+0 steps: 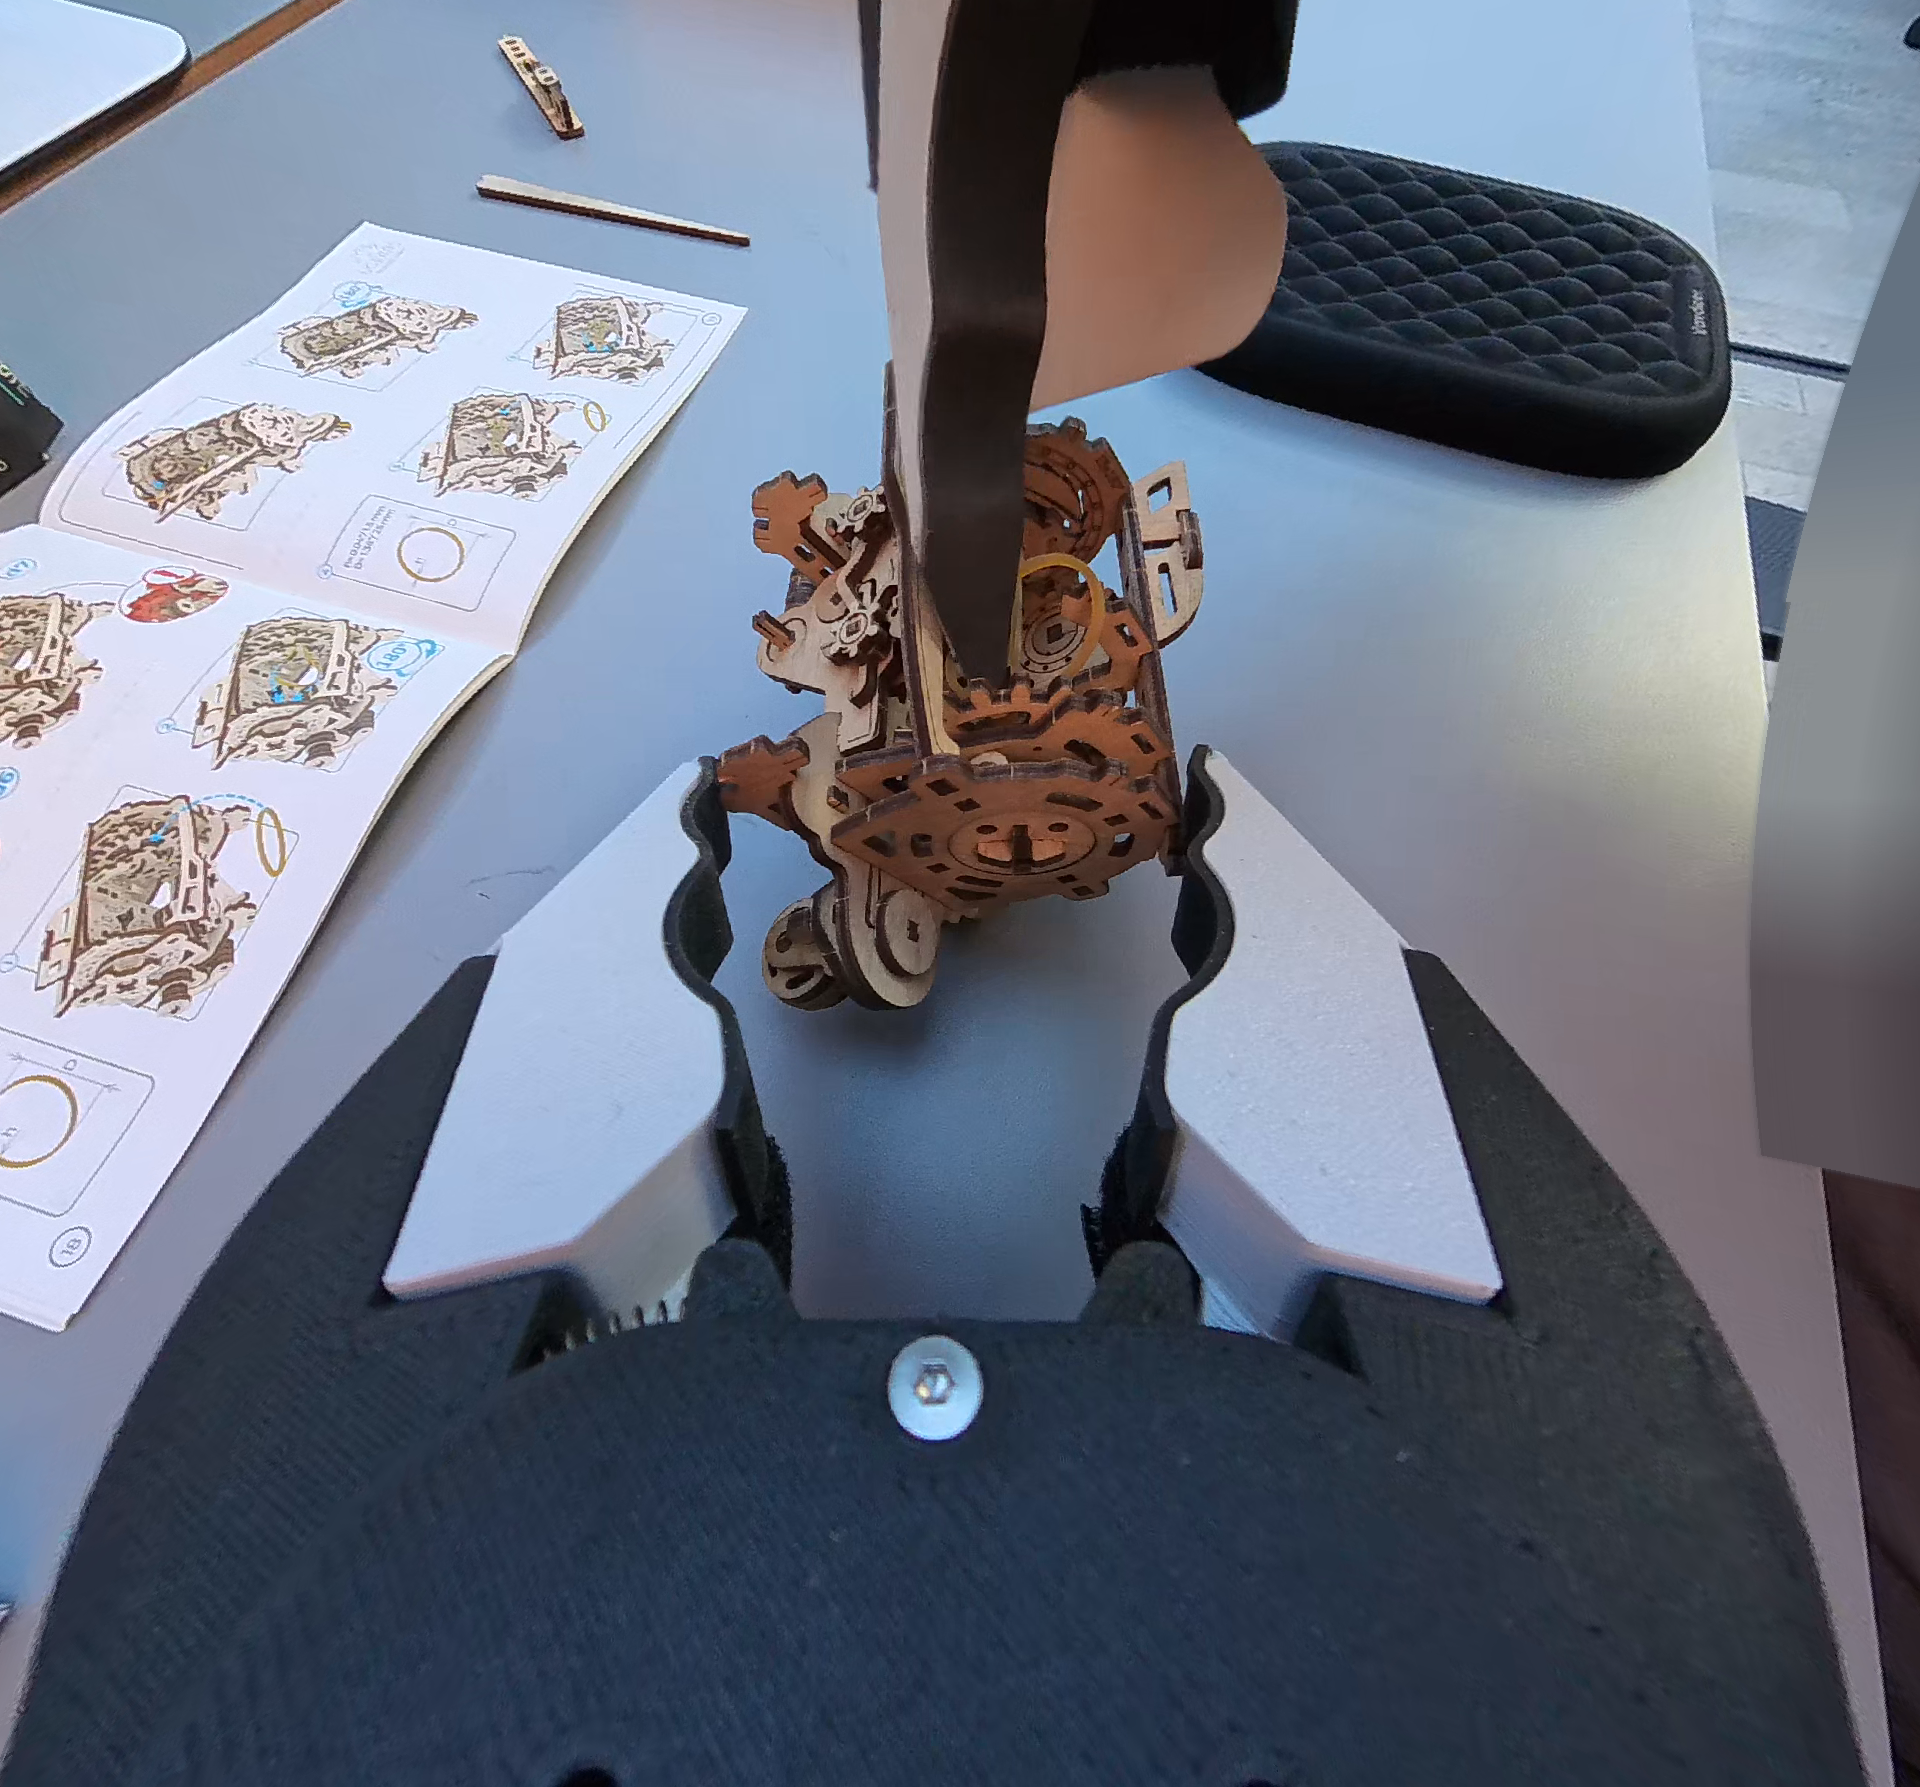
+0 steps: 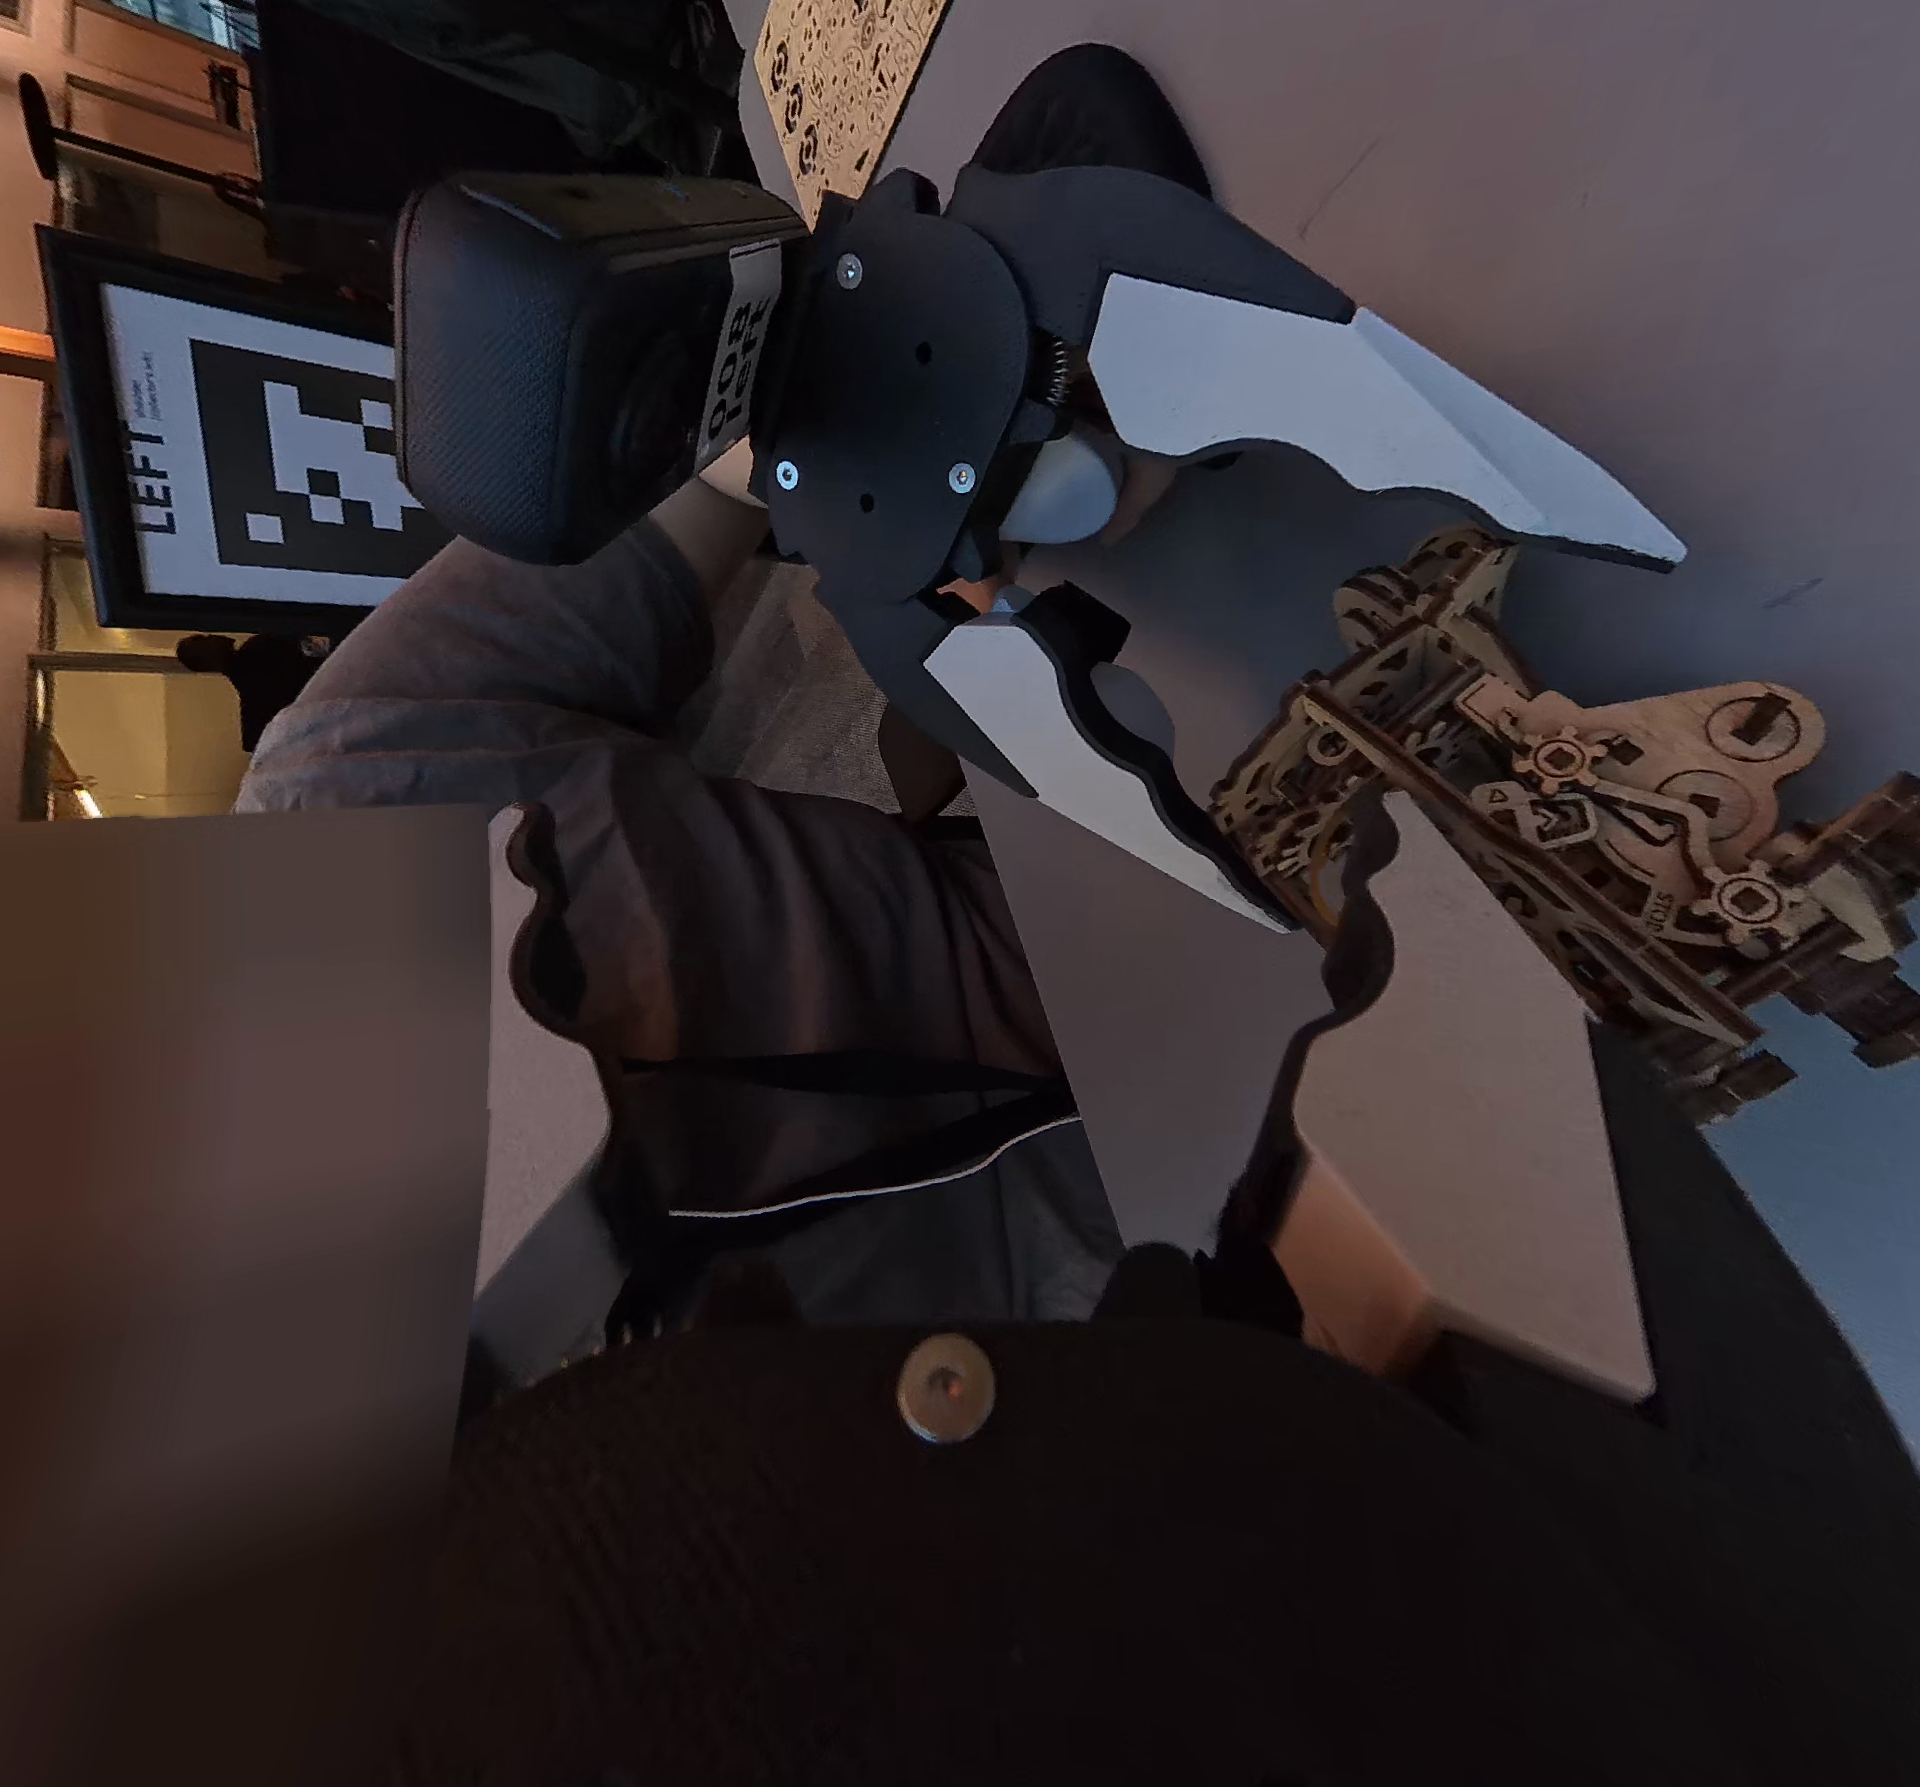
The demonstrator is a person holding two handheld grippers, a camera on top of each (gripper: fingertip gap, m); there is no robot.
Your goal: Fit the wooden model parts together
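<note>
Left wrist view shows my left hand-held gripper [image 1: 951, 802] spread wide around the model [image 1: 966, 698], which stands on the bench [image 1: 1403, 802]. Its right fingertip touches the model's side wall; the left one sits just beside a protruding tab, so this is bracing, not a clamp. My right hand-held gripper [image 1: 971, 657] comes down from above, one finger reaching into the open top near a yellow rubber band [image 1: 1060, 610]. In the right wrist view its fingers stand well apart with nothing between them.

I judge the model light, stiff and fragile: thin laser-cut ply, gears and small tabs that would snap under a sideways squeeze. The flat outer walls and the thick hexagonal plate look like the safest places to take hold. A manual [image 1: 343, 542] lies open well apart, with two loose strips [image 1: 613, 210] beyond it.
</note>
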